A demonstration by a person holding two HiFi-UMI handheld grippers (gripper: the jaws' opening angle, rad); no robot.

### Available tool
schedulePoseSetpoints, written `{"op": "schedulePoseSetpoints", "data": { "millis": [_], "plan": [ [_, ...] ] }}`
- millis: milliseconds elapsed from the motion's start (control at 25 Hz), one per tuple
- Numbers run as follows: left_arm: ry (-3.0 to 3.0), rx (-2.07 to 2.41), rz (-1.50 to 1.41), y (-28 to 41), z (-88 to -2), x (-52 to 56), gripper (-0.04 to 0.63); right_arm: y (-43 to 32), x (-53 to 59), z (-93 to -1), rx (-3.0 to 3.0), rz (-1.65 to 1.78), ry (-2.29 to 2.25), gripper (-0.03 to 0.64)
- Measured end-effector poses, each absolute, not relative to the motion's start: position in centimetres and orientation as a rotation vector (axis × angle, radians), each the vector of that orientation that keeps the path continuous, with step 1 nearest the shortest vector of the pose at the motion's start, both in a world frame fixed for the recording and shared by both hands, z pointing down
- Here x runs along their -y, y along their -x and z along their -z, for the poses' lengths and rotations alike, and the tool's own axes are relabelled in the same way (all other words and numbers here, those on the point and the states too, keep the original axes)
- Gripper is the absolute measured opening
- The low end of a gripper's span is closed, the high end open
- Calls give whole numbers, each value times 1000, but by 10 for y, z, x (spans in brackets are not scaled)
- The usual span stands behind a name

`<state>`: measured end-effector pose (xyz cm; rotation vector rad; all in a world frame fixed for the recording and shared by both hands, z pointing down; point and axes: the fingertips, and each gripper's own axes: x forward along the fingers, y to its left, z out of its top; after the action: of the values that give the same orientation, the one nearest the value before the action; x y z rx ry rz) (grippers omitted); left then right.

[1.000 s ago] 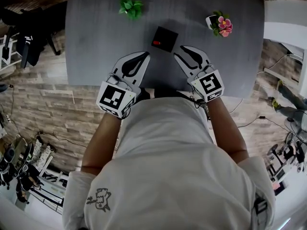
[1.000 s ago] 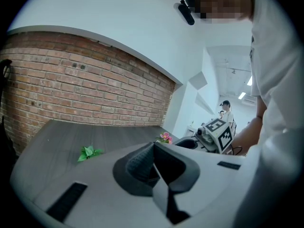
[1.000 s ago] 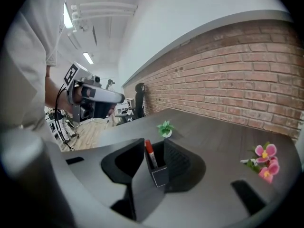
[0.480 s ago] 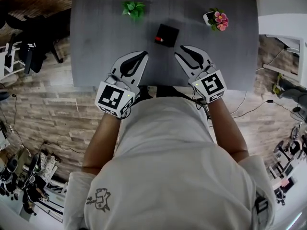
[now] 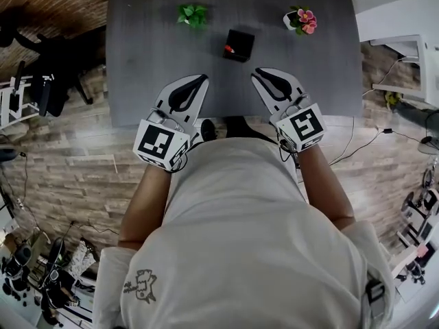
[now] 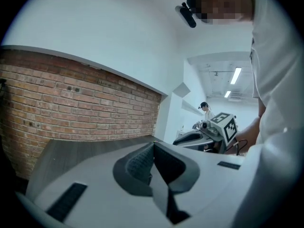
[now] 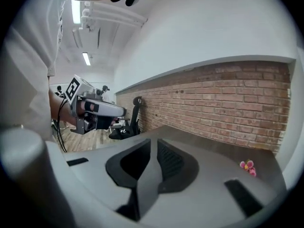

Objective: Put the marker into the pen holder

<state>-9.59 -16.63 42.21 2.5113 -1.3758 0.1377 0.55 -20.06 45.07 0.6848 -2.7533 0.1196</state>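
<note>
Seemingly the marker, light, stiff and slick, sits at the far pen holder; I'd pinch mid-barrel. My left gripper is closed and empty; my right gripper has just been closing on nothing.

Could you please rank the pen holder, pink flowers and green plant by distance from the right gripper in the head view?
From the right gripper, jaws just closing on nothing:
1. Pen holder, just ahead.
2. Pink flowers, back right.
3. Green plant, back left.
</note>
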Motion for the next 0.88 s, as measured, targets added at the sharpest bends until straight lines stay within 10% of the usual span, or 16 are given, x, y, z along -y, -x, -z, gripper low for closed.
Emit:
{"op": "schedulePoseSetpoints", "data": {
  "millis": [880],
  "plan": [
    [-2719,1248,-91,100,-376,100,11,-6,120,-380,2795,126,-922,5]
  ]
}}
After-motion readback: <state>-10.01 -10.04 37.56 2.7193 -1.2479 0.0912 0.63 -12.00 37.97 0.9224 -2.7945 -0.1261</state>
